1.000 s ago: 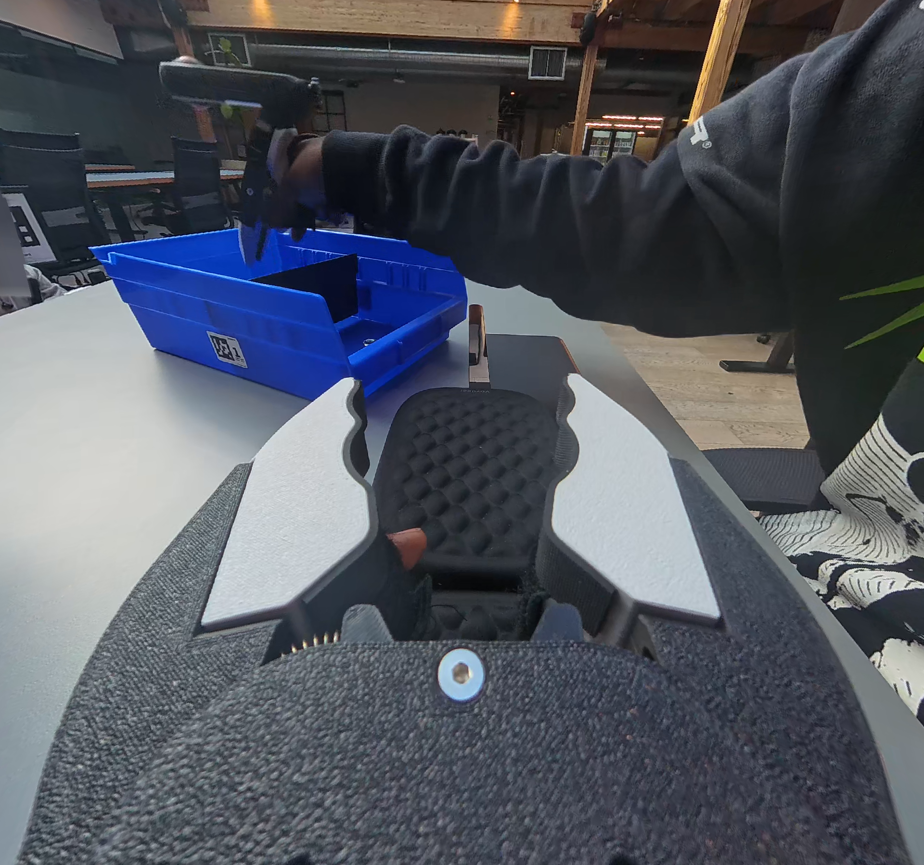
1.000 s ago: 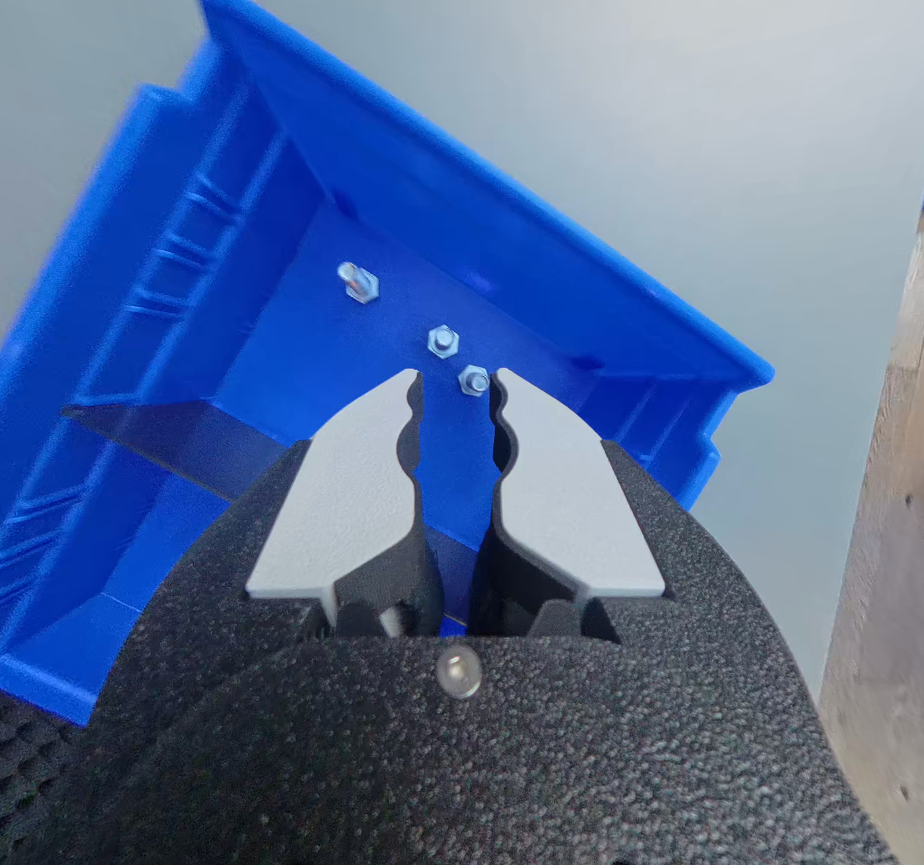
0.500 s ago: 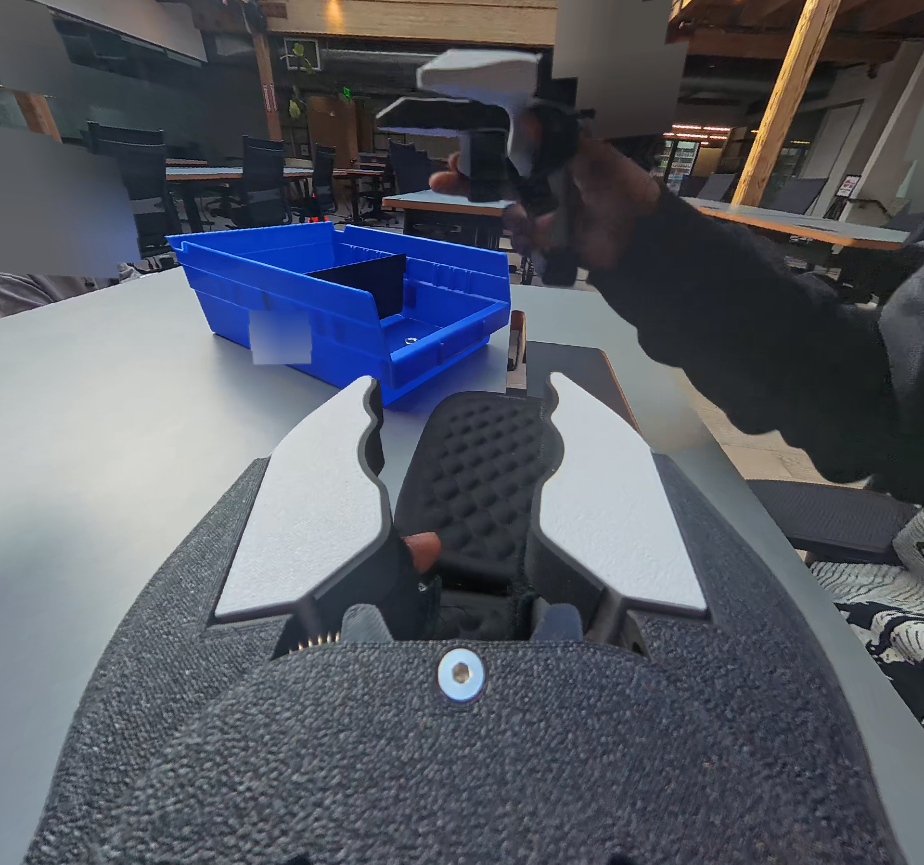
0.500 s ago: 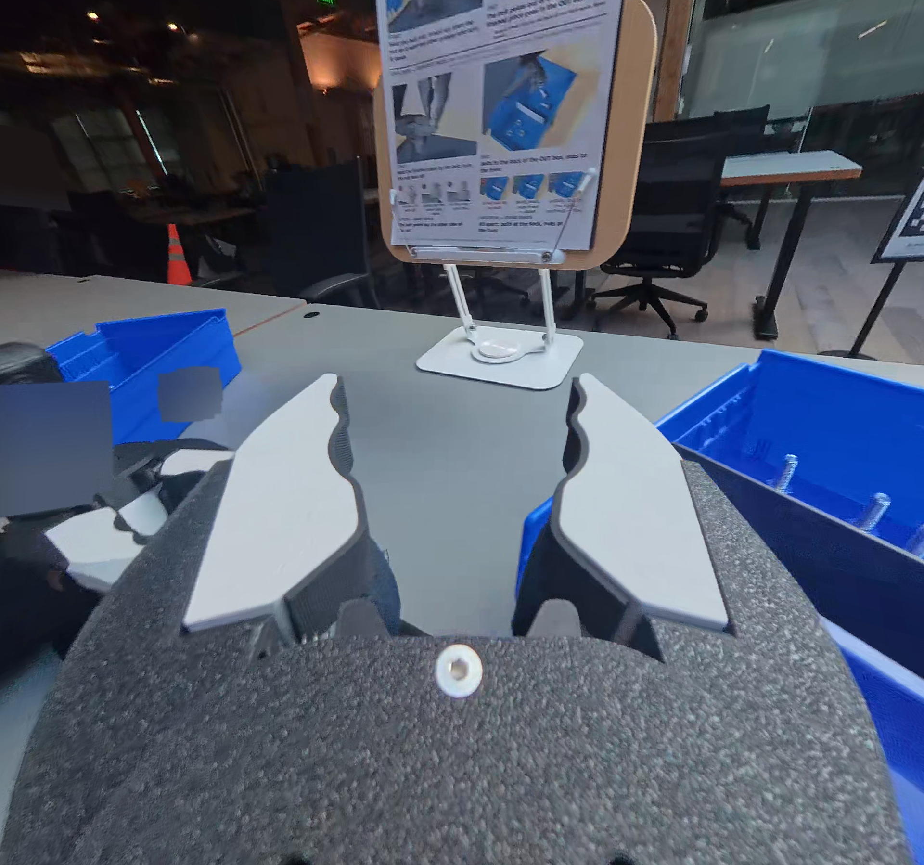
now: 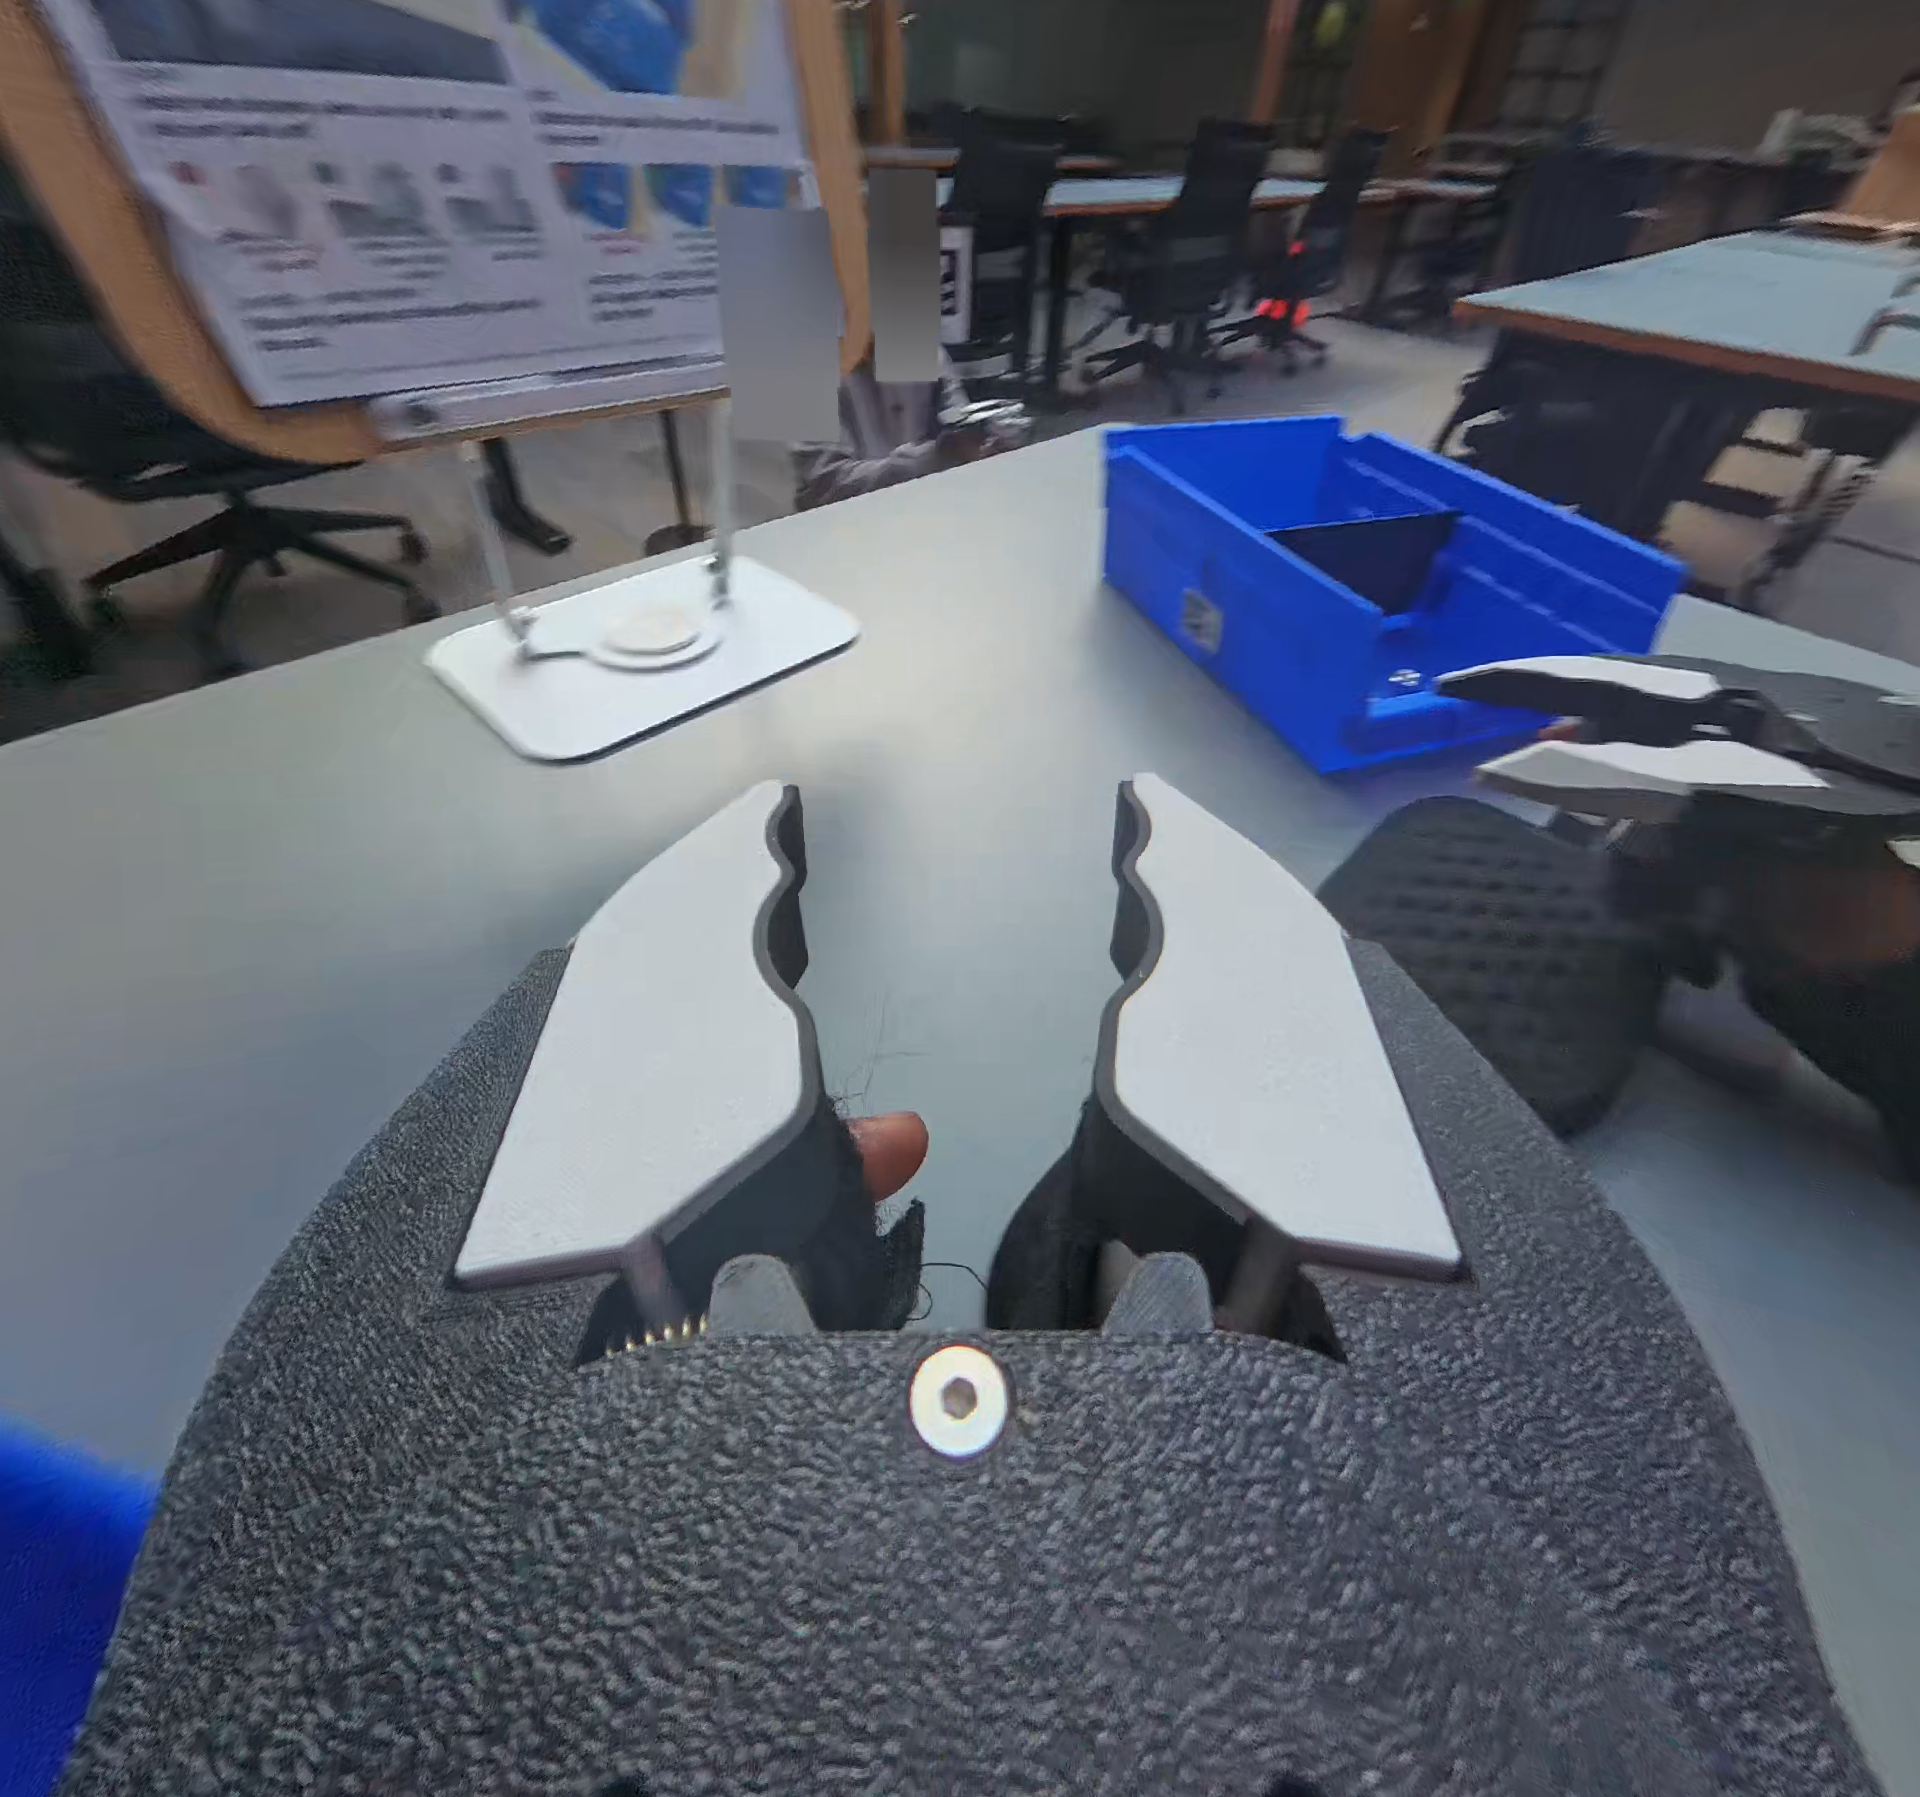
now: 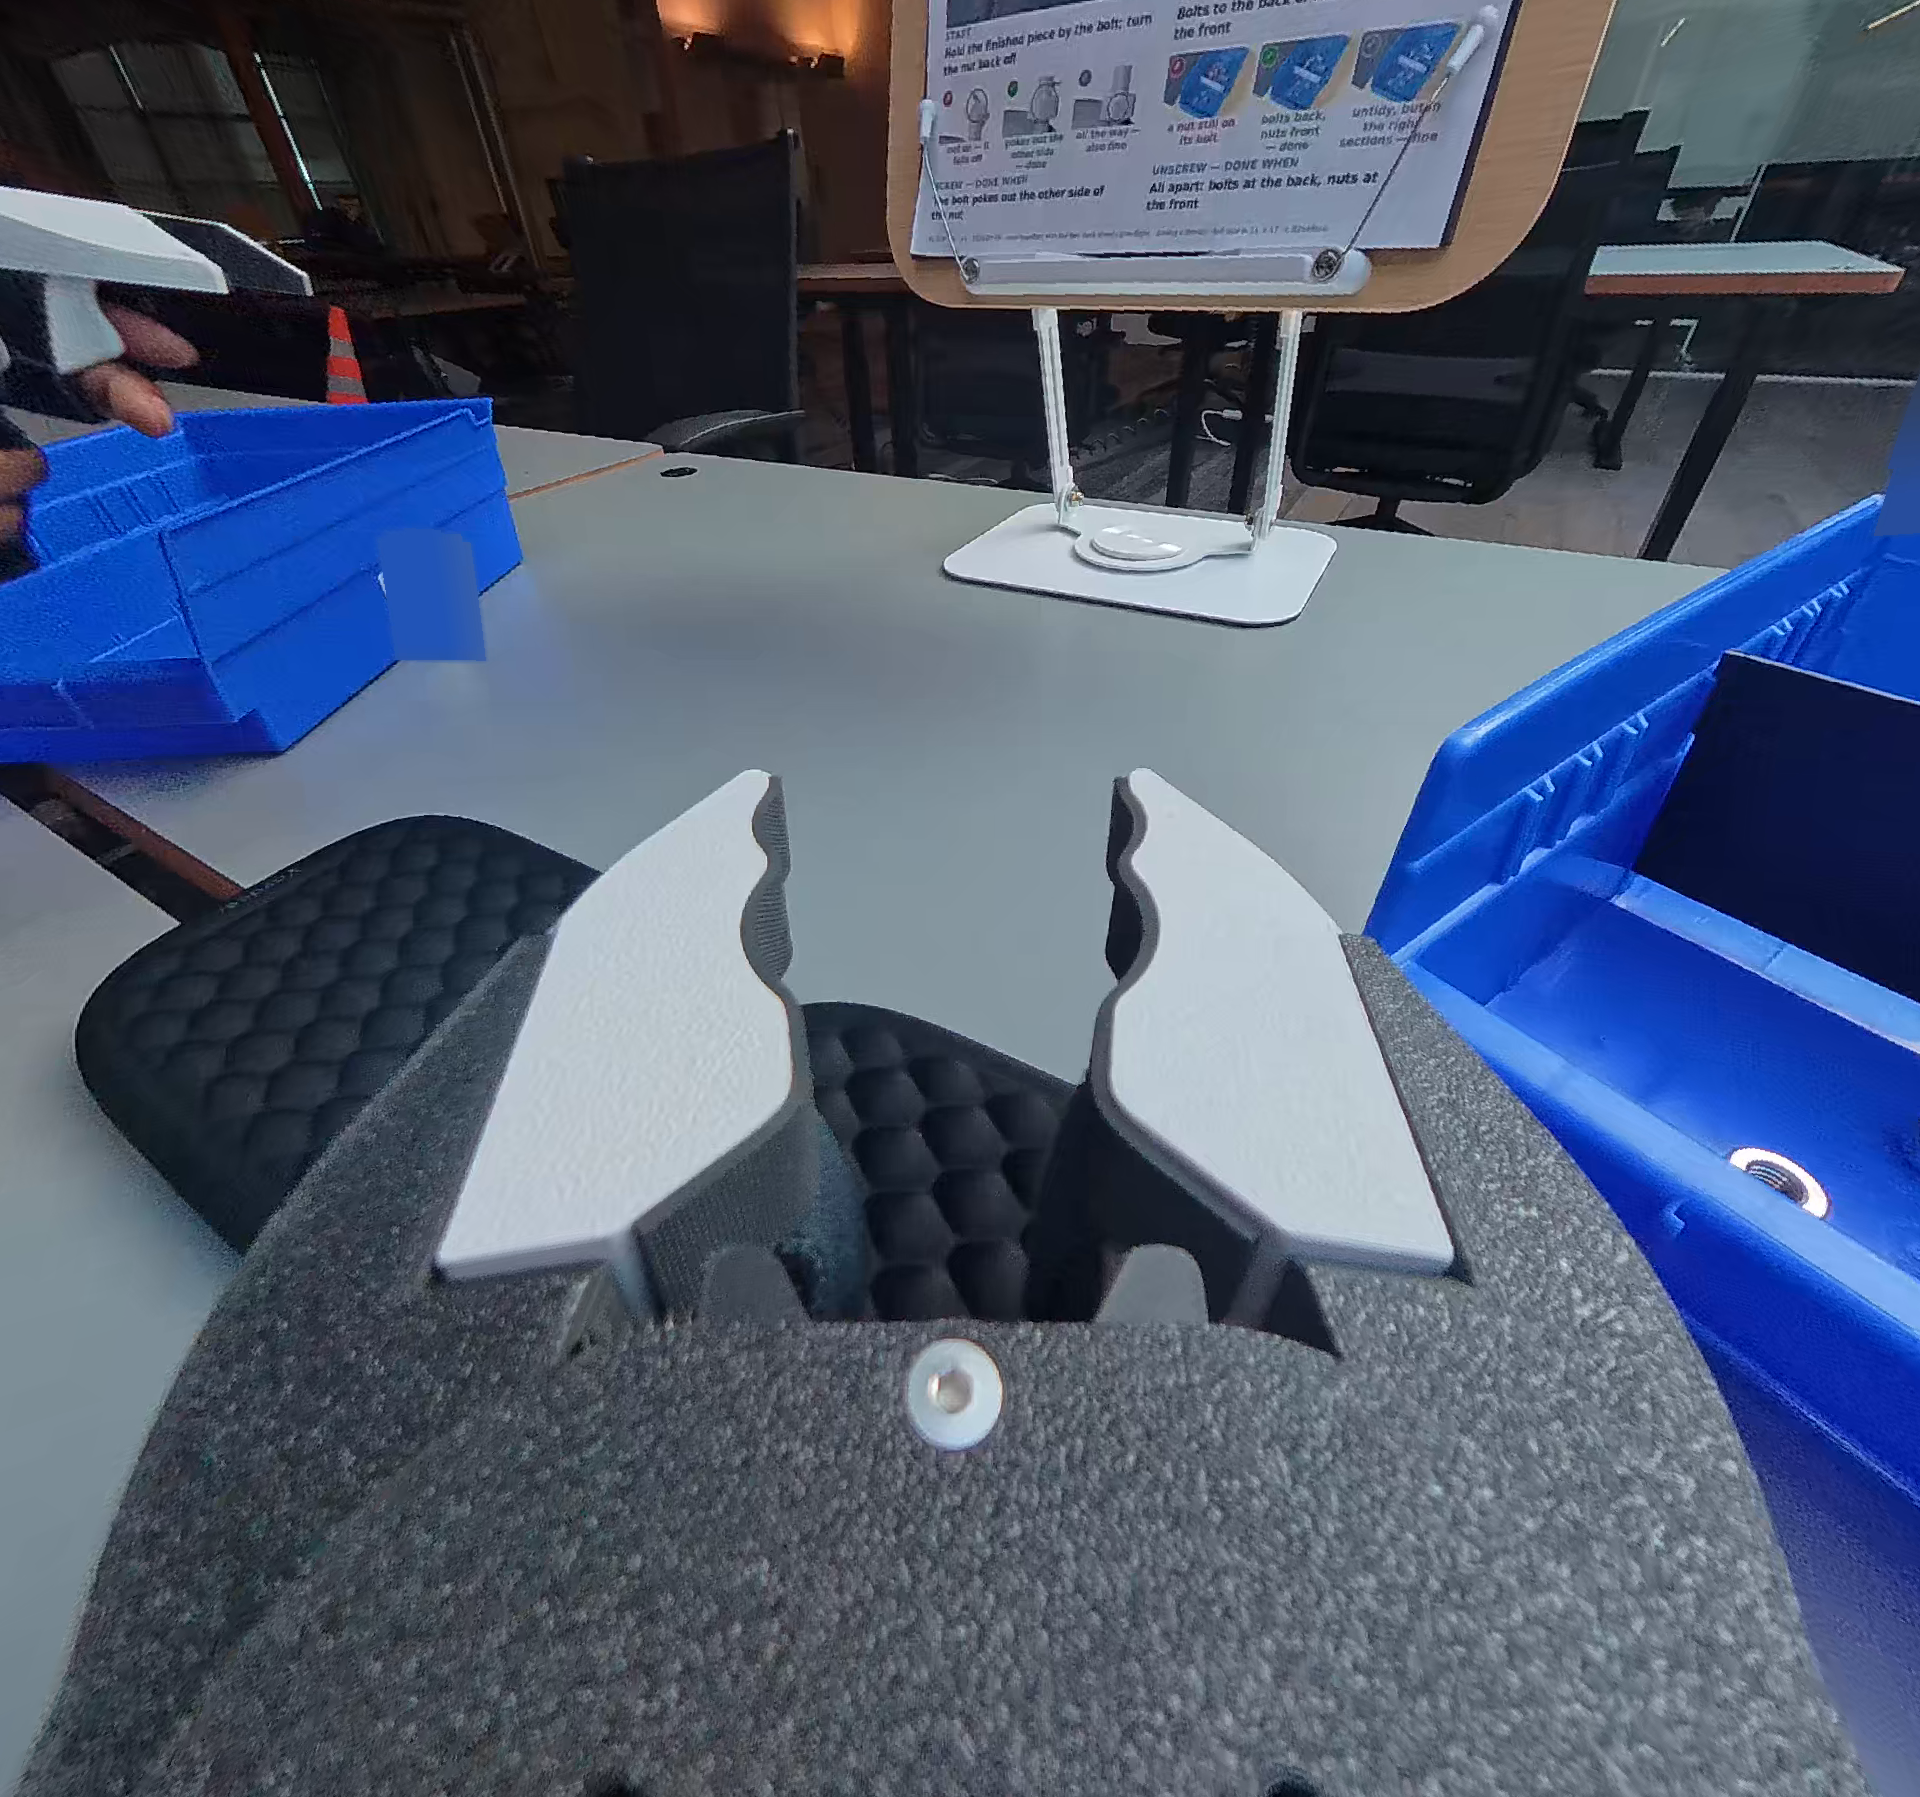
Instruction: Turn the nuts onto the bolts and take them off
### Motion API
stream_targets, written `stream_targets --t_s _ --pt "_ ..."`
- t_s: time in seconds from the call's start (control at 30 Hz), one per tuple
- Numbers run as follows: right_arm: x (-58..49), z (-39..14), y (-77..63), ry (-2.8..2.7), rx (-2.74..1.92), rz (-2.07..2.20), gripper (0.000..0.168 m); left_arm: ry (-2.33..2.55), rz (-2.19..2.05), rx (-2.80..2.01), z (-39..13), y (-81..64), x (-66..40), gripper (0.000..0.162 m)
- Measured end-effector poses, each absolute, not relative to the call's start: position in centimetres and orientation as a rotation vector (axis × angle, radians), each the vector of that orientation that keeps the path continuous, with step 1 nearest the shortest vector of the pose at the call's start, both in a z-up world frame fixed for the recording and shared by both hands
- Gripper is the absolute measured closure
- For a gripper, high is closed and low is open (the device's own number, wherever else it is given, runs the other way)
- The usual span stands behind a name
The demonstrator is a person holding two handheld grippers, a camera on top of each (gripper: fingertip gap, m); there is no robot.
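Left gripper, grey plates on black textured body: fingers spread wide apart, nothing between them, only bare grey table ahead. A fingertip of the holding hand shows at the base of the left finger.

Right gripper, same build: fingers also wide apart, empty, held just above a black dimpled foam pad lying on the table. In the left wrist view this gripper shows at the right edge, turned on its side above the same pad, its tips near the front of a blue bin.

Blue plastic bin with black divider sits just right of the right gripper. One silver metal nut lies flat on the floor of the bin's near compartment, in front of the divider. What lies behind the divider cannot be seen; no bolts can be made out in either view.

Second blue plastic bin stands well apart at the far left of the table, with the left gripper partly in view above it at the frame edge.

At the table's far side, between the bins, a white metal stand holding a wooden board with a printed instruction sheet. Background: dark office chairs and tables, blurred.
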State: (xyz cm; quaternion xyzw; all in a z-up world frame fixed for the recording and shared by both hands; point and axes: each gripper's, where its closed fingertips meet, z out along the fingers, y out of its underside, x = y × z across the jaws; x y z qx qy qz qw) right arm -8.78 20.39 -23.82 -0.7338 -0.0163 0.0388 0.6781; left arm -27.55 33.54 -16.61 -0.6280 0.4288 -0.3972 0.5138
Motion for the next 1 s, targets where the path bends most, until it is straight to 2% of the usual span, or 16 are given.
stream_targets --t_s 0.17,0.37,0.63,0.73,1.0 --pt "-9.1 -24.3 20.7 -0.057 -1.678 0.101 0.110 0.930 -0.471 -1.938 -18.1 43.4 -41.1 0.106" --pt "-9.3 -24.6 20.8 -0.070 -1.692 0.141 0.110 0.931 -0.180 -2.414 -22.1 49.9 -51.3 0.109" --pt "-9.2 -24.3 20.6 -0.062 -1.668 0.131 0.111 0.984 0.047 -2.840 -29.1 52.0 -55.6 0.117" --pt "-9.6 -24.5 20.7 -0.103 -1.688 0.084 0.110 0.930 0.032 -2.891 -30.4 52.9 -55.7 0.123" --pt "-9.8 -24.6 20.7 -0.122 -1.692 0.044 0.110 0.921 0.095 -2.955 -32.4 53.2 -56.3 0.128"
